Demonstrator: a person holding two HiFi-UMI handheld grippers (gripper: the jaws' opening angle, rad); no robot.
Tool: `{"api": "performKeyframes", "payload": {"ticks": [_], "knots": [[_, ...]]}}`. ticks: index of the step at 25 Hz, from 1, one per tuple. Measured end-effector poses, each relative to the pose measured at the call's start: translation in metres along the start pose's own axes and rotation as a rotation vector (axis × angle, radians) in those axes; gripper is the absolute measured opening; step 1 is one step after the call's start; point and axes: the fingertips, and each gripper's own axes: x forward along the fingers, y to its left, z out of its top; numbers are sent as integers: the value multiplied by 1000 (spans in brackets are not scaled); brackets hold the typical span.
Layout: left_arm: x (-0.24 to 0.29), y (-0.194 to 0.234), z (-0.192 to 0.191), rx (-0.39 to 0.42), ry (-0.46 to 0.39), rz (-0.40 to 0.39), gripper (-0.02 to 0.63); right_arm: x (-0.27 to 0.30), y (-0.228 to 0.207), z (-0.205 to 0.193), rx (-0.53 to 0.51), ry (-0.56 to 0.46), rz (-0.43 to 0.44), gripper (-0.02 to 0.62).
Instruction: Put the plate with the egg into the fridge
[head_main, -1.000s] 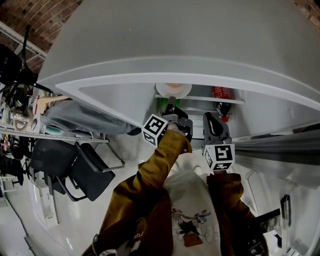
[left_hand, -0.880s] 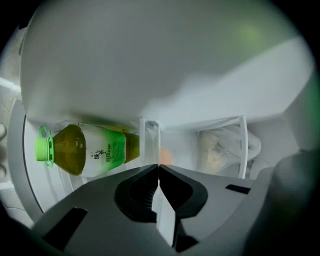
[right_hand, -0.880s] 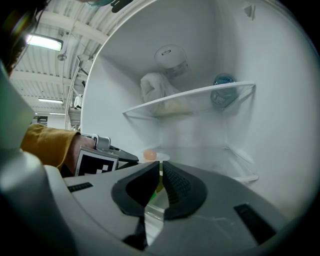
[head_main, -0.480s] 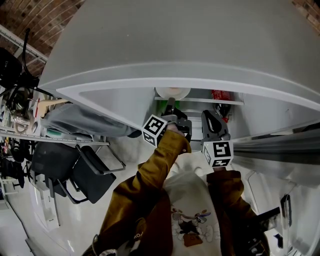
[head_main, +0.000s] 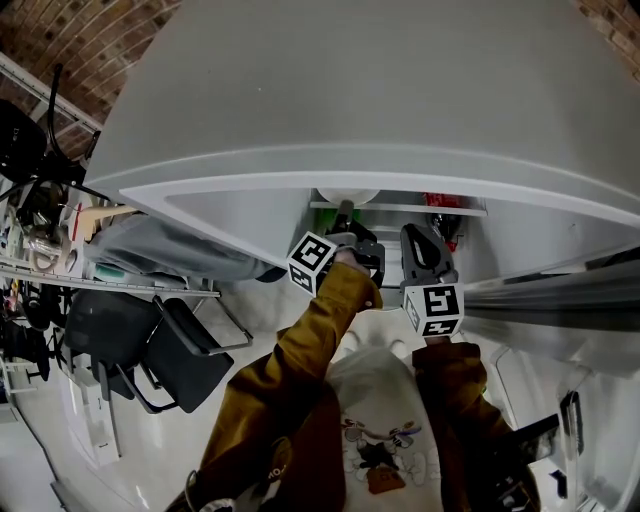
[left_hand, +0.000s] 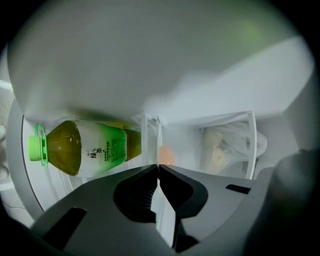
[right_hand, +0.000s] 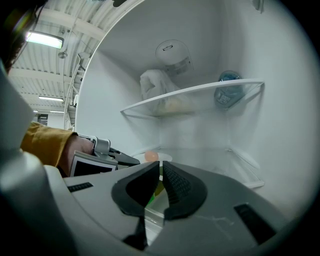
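Bare fridge shelf (right_hand: 215, 156) beside the plate (right_hand: 163, 157); glass shelf (right_hand: 200, 90) overhead, green bottle (left_hand: 87, 147) nearby.

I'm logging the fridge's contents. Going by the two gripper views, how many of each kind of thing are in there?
plate: 1
egg: 1
green tea bottle: 1
white bag: 1
blue-topped container: 1
Total: 5
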Motion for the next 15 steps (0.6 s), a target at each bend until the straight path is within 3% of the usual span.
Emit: {"api": "performKeyframes", "payload": {"ticks": [5,10,15], "knots": [[-1,-2,3,51,-1,24,32,-1,-1,0,0,-2,-4,8],[-5,-10,6,81,-10,28,142,-4,3,3,-3,-4,2,8],[-10,-2,4,69,-10,46,198,-9,5,1,-4,-10,4,8]]}}
